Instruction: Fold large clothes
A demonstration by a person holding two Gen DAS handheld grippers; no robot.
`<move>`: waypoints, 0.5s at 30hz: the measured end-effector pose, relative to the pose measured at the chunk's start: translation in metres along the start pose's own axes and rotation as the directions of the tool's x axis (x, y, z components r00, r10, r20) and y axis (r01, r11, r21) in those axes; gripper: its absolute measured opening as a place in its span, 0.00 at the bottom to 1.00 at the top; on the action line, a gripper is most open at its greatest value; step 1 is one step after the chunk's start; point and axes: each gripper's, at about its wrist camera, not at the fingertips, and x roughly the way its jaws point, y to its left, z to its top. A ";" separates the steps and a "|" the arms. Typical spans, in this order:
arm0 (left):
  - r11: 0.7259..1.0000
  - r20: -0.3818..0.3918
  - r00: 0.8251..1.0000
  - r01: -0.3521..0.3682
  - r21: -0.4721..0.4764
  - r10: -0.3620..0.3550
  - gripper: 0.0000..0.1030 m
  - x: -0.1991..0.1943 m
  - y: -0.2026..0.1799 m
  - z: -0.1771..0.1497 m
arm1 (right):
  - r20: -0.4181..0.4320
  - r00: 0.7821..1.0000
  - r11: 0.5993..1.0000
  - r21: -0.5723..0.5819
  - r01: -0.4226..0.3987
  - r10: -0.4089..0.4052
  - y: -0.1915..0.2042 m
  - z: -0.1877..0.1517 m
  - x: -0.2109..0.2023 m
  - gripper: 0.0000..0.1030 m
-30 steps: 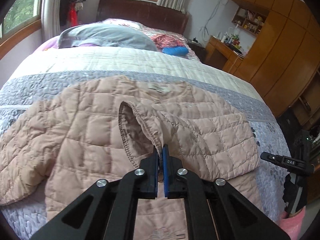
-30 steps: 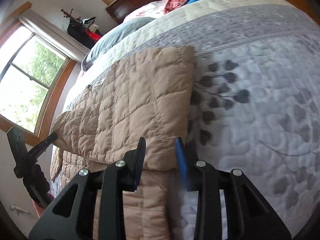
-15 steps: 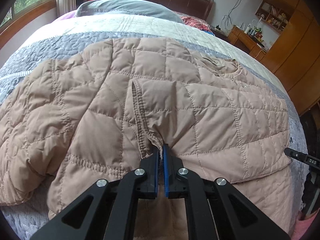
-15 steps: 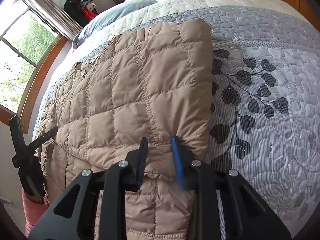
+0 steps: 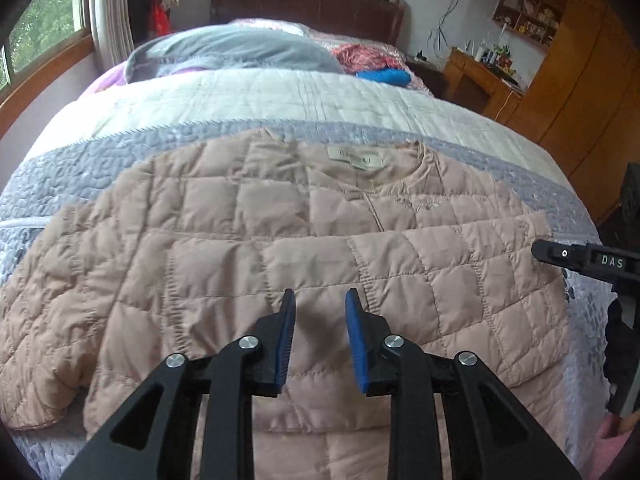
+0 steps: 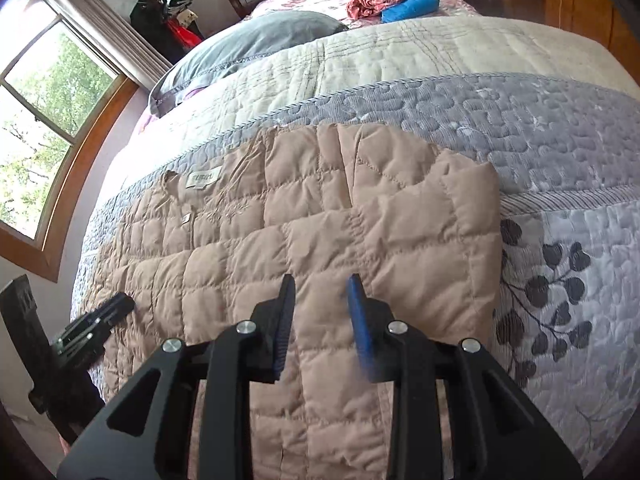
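Both grippers, left gripper [image 5: 320, 304] and right gripper [image 6: 320, 292], have released the jacket [image 5: 280, 240]; fingers wide, above it on the bed [image 6: 560, 128].

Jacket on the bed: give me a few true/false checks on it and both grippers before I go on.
1. The left gripper is open, holding nothing. True.
2. The right gripper is clamped on the jacket. False: its jaws stand apart, with no fabric between them.
3. One sleeve lies folded across the jacket's body. True.
4. The neck label faces up at the jacket's far edge. True.
5. The jacket lies on a wooden floor. False: it lies on the bed's quilt.
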 end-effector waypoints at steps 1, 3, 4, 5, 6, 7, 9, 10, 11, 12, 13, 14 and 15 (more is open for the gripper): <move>1.000 -0.017 1.000 -0.008 0.002 0.008 0.25 0.011 -0.001 0.000 | -0.012 1.000 1.000 0.013 0.009 -0.009 -0.003 0.003 0.008 0.27; 1.000 -0.039 0.999 -0.019 0.001 0.019 0.25 0.029 0.001 0.003 | -0.037 0.999 0.999 0.032 0.028 -0.027 -0.008 0.007 0.024 0.25; 1.000 -0.047 0.999 -0.010 -0.007 0.010 0.25 0.035 0.004 0.004 | -0.052 0.998 0.999 0.039 0.033 -0.031 -0.011 0.007 0.032 0.24; 1.000 -0.053 0.999 0.004 -0.018 -0.005 0.25 0.040 0.007 0.005 | -0.061 0.998 0.998 0.049 0.031 -0.028 -0.014 0.006 0.038 0.24; 1.000 -0.054 0.998 0.013 -0.023 -0.014 0.25 0.041 0.008 0.006 | -0.059 0.998 0.998 0.050 0.030 -0.027 -0.013 0.007 0.041 0.24; 1.000 -0.058 0.998 0.017 -0.026 -0.019 0.25 0.040 0.009 0.007 | -0.057 0.998 0.998 0.048 0.031 -0.028 -0.011 0.007 0.041 0.24; 1.000 -0.065 0.998 0.016 -0.026 -0.017 0.25 0.036 0.009 0.009 | -0.055 0.998 0.999 0.039 0.036 -0.033 -0.008 0.006 0.034 0.25; 1.000 -0.058 0.998 0.003 -0.023 -0.005 0.25 0.029 0.009 0.008 | -0.051 0.998 0.999 0.031 0.030 -0.029 -0.006 0.003 0.027 0.27; 1.000 -0.040 0.999 -0.005 -0.020 0.004 0.25 0.019 0.009 0.006 | -0.046 0.999 1.000 0.021 0.017 -0.016 -0.005 0.000 0.020 0.28; 1.000 -0.014 1.000 -0.007 -0.018 0.007 0.25 0.008 0.009 0.002 | -0.040 0.999 1.000 -0.002 -0.006 0.006 0.000 -0.007 0.011 0.28; 1.000 0.009 1.000 -0.003 -0.015 0.004 0.25 -0.006 0.010 -0.002 | -0.039 0.999 0.999 -0.025 -0.020 0.019 0.005 -0.014 0.003 0.28; 1.000 0.028 1.000 0.005 -0.002 -0.005 0.25 -0.017 0.008 -0.008 | -0.043 0.999 0.998 -0.052 -0.032 0.030 0.011 -0.025 -0.005 0.28; 1.000 0.040 0.999 0.013 0.015 -0.013 0.26 -0.025 0.006 -0.014 | -0.046 0.998 0.996 -0.074 -0.048 0.044 0.016 -0.033 -0.010 0.28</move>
